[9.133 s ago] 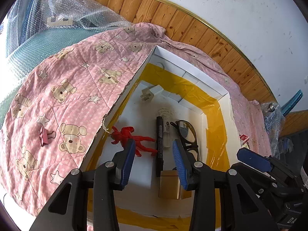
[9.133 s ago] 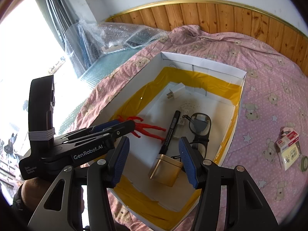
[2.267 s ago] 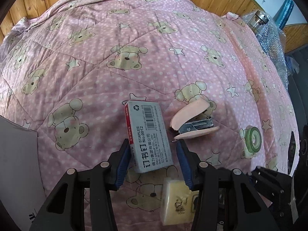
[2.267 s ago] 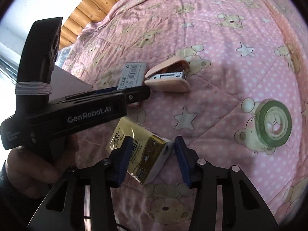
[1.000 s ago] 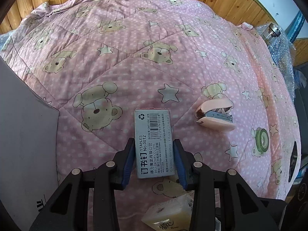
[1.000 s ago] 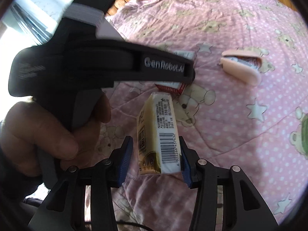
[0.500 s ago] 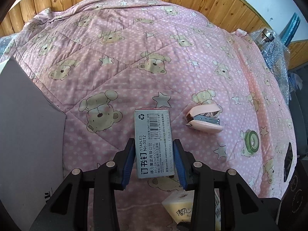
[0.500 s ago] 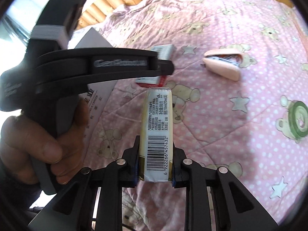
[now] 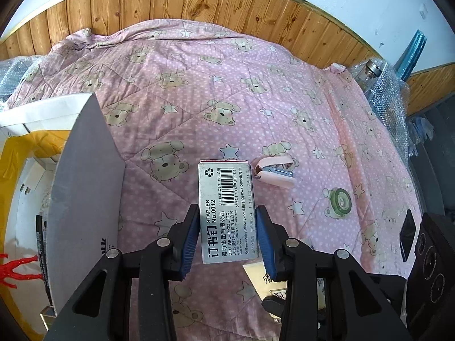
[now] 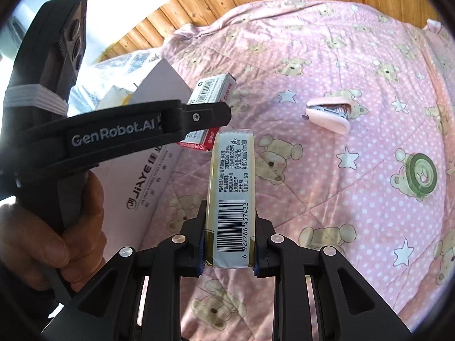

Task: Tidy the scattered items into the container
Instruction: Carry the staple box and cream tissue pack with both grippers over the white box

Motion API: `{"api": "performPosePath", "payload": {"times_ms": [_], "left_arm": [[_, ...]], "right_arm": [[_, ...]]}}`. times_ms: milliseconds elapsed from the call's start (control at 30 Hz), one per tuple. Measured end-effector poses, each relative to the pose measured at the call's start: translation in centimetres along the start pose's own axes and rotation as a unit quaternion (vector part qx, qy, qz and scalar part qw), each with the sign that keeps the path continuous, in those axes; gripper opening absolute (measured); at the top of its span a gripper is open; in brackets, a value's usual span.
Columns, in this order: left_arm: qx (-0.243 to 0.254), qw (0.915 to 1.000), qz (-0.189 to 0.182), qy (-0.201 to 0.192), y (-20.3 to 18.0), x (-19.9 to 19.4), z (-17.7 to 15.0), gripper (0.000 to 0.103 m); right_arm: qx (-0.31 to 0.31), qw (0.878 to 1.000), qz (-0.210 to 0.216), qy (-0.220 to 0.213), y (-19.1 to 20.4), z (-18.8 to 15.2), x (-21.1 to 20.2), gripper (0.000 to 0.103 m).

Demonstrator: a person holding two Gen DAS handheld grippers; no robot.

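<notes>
- A pink bear-print quilt (image 9: 256,108) is covering the whole surface, with wood panelling behind it.
- The white container (image 9: 85,176) is sitting at the quilt's left edge; only the left wrist view is showing its inside, where a black marker (image 9: 39,244) and a red figure (image 9: 14,267) are lying.
- The left gripper (image 9: 227,233) is clamping a grey staples box (image 9: 227,210), held above the quilt just right of the container wall.
- The right gripper (image 10: 229,244) is squeezing a yellow tissue pack (image 10: 231,196); its barcode is reading clearly only in the right wrist view.
- A pink stapler (image 9: 274,172) and a green tape roll (image 9: 339,200) are lying apart on the quilt.
</notes>
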State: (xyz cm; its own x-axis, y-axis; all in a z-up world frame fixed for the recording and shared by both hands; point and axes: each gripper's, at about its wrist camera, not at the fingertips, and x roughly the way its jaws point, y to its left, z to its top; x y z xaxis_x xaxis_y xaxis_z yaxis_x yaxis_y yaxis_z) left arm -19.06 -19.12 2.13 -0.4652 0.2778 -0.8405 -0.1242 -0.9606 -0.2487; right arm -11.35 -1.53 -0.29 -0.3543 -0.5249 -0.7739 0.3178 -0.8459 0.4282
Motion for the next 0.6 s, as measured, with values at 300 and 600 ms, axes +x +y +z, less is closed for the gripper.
{"api": "performPosePath", "payload": {"times_ms": [300, 600], "left_arm": [[0.002, 0.9996, -0.014, -0.026, 0.1, -4.2, -2.3, 0.040], [0.003, 0.9982, -0.025, -0.054, 0.4, -7.9, -4.4, 0.040]], "right_arm": [[-0.008, 1.000, -0.009, -0.020, 3.5, 0.8, 0.4, 0.025], [-0.015, 0.999, -0.018, -0.043, 6.2, -0.6, -1.8, 0.025]]}}
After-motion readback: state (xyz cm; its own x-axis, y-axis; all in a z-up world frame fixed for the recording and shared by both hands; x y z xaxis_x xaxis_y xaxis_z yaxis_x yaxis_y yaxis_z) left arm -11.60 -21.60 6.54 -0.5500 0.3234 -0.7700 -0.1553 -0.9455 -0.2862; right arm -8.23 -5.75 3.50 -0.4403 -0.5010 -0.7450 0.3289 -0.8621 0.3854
